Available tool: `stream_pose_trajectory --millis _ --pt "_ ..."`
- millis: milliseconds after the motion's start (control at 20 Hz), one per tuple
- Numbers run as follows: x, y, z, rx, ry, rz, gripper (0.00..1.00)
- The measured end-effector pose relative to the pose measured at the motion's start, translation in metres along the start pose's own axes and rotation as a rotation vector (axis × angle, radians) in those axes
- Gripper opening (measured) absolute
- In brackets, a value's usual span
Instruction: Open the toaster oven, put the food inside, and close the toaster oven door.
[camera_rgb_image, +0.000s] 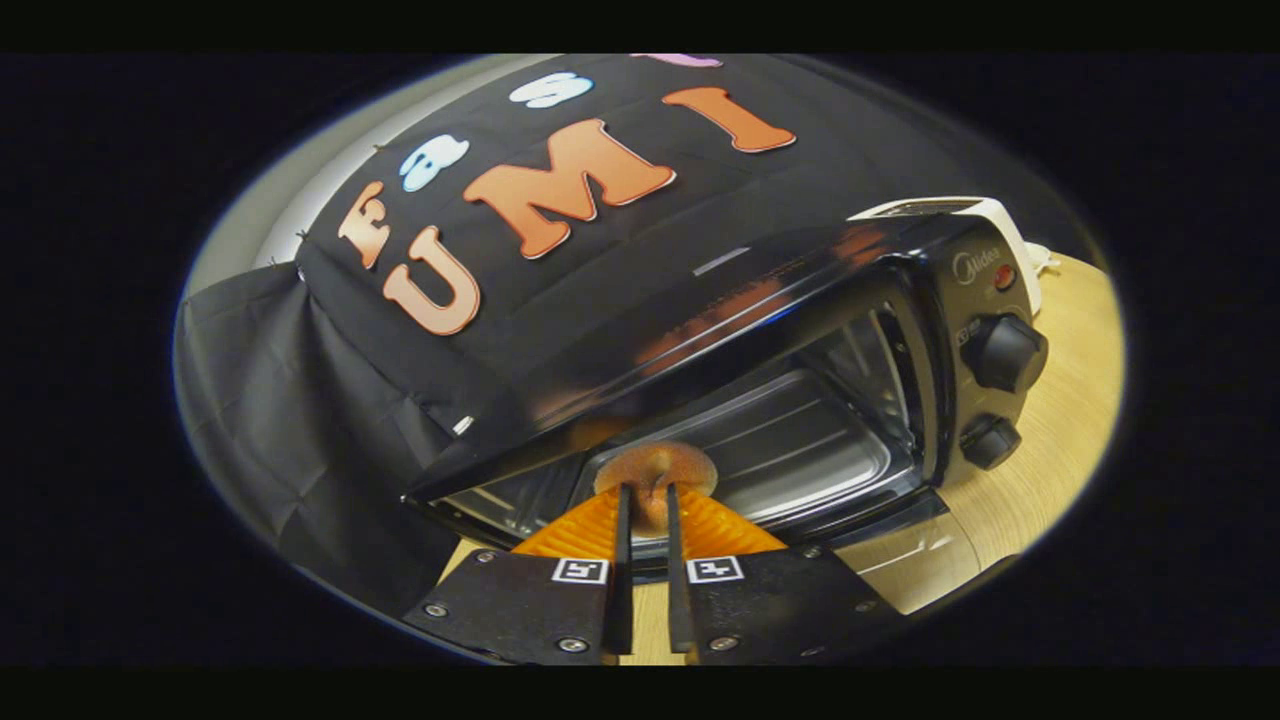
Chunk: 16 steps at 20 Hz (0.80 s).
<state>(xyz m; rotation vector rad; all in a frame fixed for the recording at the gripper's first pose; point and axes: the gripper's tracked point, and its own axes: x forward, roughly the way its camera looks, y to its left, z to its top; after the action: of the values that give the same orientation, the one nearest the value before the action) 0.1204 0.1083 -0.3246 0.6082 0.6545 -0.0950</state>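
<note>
A black toaster oven (760, 330) stands tilted in the gripper view, its door (900, 560) folded down and open. Inside lies a metal tray (780, 450). My gripper (646, 492) is shut on a brown ring-shaped doughnut (656, 470), pinching its near rim between both fingers. The doughnut hangs at the oven's mouth, just above the front of the tray. The two fingers stand close together with the doughnut's edge between them.
Two black knobs (1003, 352) and a red lamp sit on the oven's right panel. A white appliance (985, 215) stands behind the oven. The light wooden table (1060, 440) stretches to the right. Black cloth hangs behind and to the left.
</note>
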Motion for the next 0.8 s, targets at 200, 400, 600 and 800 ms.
stream_pose_trajectory --millis 200,400,600,800 --pt "0.002 -0.005 -0.008 -0.064 0.000 -0.025 0.14" --pt "0.004 -0.002 -0.008 -0.095 0.002 -0.023 0.21" --pt "-0.006 0.005 -0.004 -0.230 -0.010 -0.028 0.35" --pt "-0.029 0.011 0.006 -0.270 -0.039 -0.009 0.64"
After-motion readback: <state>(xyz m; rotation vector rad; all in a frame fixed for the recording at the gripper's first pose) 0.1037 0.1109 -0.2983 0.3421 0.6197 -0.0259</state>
